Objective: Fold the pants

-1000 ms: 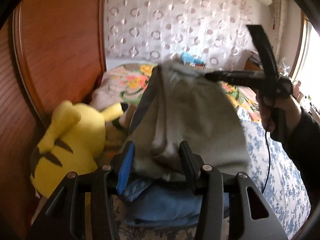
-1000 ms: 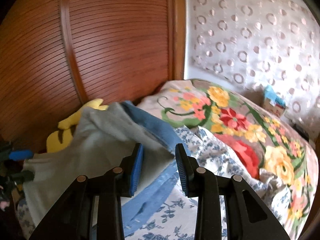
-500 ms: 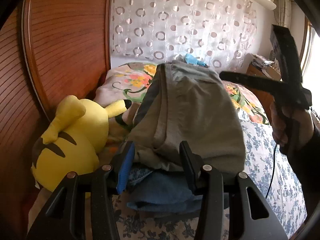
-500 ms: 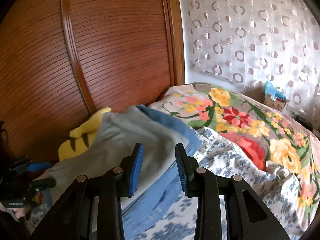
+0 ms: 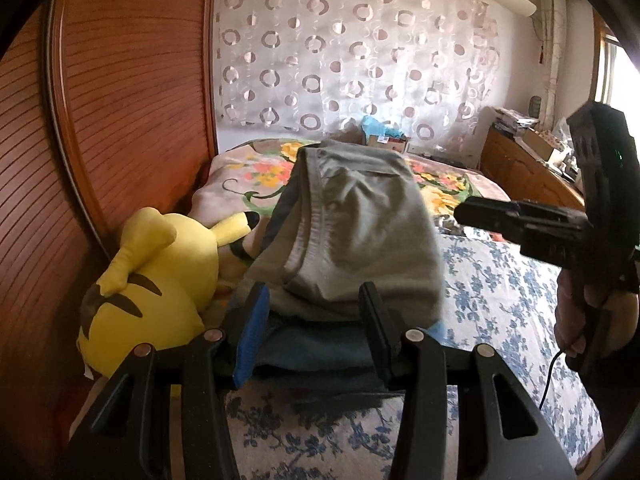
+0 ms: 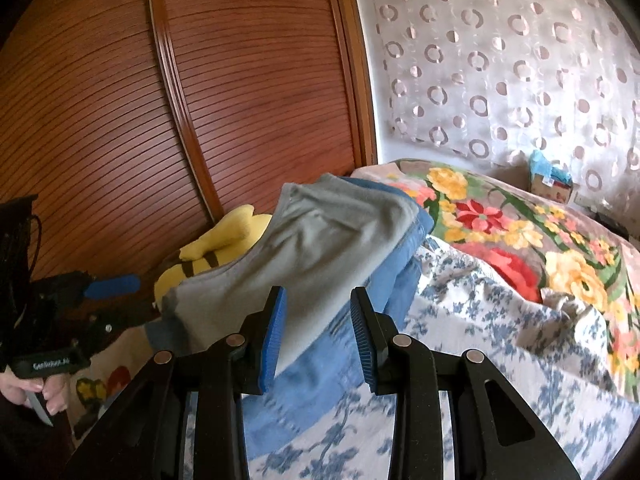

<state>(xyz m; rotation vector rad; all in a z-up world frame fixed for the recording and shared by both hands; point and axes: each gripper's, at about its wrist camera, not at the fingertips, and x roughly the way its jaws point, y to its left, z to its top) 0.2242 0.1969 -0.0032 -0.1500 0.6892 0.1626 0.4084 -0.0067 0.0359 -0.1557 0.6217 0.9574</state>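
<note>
The folded grey pants (image 5: 352, 236) lie on top of a folded blue garment (image 5: 320, 348) on the bed; they also show in the right wrist view (image 6: 320, 248). My left gripper (image 5: 312, 336) is open and empty, its jaws just short of the near edge of the stack. My right gripper (image 6: 320, 336) is open and empty, a little back from the pants' right side. The right gripper shows in the left wrist view (image 5: 480, 212) beside the pants, apart from them. The left gripper shows in the right wrist view (image 6: 108, 288).
A yellow plush toy (image 5: 156, 280) lies left of the stack against the wooden headboard (image 5: 120, 100). A floral blanket (image 6: 520, 232) is bunched beyond the pants. The blue-flowered sheet (image 5: 500, 300) covers the bed to the right. A wooden cabinet (image 5: 528, 172) stands at far right.
Both grippers have drawn back from the pants, the right one off to the right. The pants have settled flat on the blue garment.
</note>
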